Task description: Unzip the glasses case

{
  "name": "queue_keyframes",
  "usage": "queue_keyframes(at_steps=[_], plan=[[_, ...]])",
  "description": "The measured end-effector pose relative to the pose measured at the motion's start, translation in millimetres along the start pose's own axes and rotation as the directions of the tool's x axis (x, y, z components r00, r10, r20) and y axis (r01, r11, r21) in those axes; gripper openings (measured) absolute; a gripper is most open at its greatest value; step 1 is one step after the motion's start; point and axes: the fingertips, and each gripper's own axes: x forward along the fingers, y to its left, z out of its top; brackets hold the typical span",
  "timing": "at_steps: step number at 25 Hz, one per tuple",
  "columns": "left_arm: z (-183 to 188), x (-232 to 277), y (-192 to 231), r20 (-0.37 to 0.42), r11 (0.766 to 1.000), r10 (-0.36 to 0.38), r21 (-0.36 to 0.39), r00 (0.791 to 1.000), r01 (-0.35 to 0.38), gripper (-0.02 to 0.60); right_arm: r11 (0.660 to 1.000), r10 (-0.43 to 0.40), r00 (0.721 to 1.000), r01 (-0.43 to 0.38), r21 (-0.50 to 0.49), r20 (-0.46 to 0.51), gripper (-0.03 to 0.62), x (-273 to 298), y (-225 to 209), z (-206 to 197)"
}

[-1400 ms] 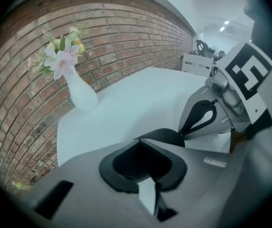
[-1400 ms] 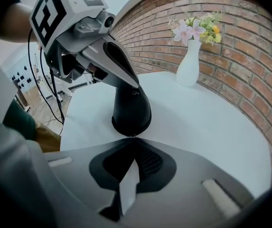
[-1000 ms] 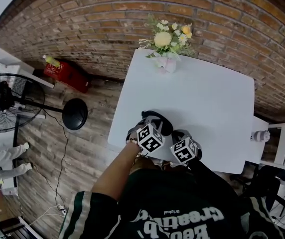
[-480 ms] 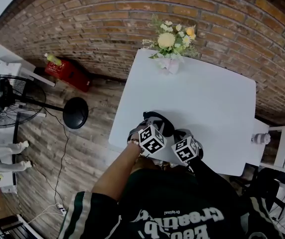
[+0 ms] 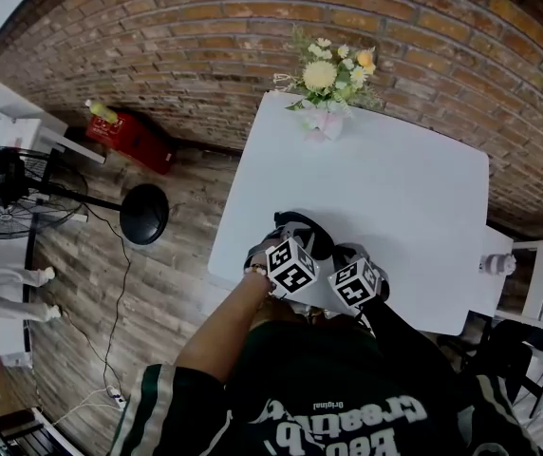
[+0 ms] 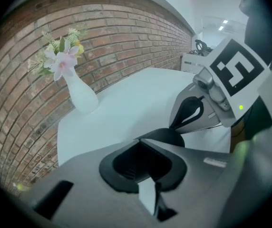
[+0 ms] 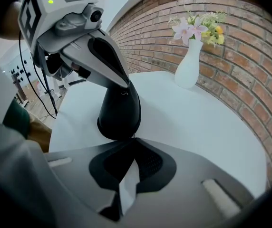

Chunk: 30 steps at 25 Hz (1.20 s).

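Grey jaws are pressing fully together on nothing as we are holding the left gripper point(image 6: 138, 139) and right gripper point(image 7: 132, 139) side by side at the white table's point(image 5: 404, 188) six o'clock edge. We cannot tell where the glasses case is. A flower vase point(image 5: 325, 122) is standing at twelve o'clock, by the brick wall point(image 5: 205, 46).

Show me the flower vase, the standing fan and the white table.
flower vase point(image 7: 189, 66), right gripper view, on its white belly.
standing fan point(image 5: 13, 196), head view, on its wire cage.
white table point(image 5: 414, 207), head view, on the bare top.
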Motion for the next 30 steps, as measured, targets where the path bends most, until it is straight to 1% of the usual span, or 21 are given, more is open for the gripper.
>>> queue_keyframes(at_steps=[3,7,11,13,16,18,21,26,28,30], plan=[[0.3,-0.1,0.4,-0.006,1.000,-0.002,0.012,1.000,0.002,0.000,1.000,-0.001,1.000,0.001,-0.018,-0.001,0.014,-0.1,-1.0,1.7],[0.5,0.0,-0.9,-0.007,1.000,-0.005,0.017,1.000,0.006,0.000,0.996,-0.015,1.000,0.015,-0.091,0.000,0.014,-1.3,-5.7,2.7],[-0.7,0.7,-1.7,-0.009,1.000,-0.002,0.018,1.000,0.002,0.000,0.990,-0.010,1.000,0.009,-0.140,-0.002,0.014,-0.5,-8.5,3.8],[-0.4,1.1,-2.0,-0.015,0.999,-0.006,0.031,1.000,0.007,0.000,0.987,-0.008,1.000,0.008,-0.161,-0.003,0.014,-0.5,-9.2,4.5],[0.5,1.4,-2.5,-0.022,0.998,-0.012,0.061,1.000,0.013,0.000,0.971,-0.007,1.000,0.005,-0.241,-0.008,0.014,0.2,-11.1,6.7],[1.0,2.1,-2.2,-0.020,0.998,-0.011,0.065,1.000,0.012,0.000,0.957,0.001,1.000,-0.006,-0.290,-0.017,0.014,1.6,-13.7,8.1],[1.2,3.3,-1.4,-0.023,0.998,-0.006,0.066,1.000,0.007,0.000,0.950,0.017,0.999,-0.025,-0.310,-0.029,0.014,4.0,-16.9,9.8],[2.3,3.3,-1.3,-0.026,0.997,-0.041,0.069,0.999,0.042,0.000,0.937,0.019,0.999,-0.032,-0.349,-0.041,0.014,6.8,-19.4,11.6],[2.0,3.5,-1.9,-0.029,0.996,-0.046,0.079,0.999,0.048,0.000,0.926,0.022,0.999,-0.038,-0.375,-0.048,0.014,9.0,-19.7,12.2],[1.7,4.2,-2.2,-0.031,0.995,-0.053,0.084,0.998,0.056,0.000,0.906,0.019,0.998,-0.041,-0.421,-0.057,0.015,12.0,-20.2,13.5]])
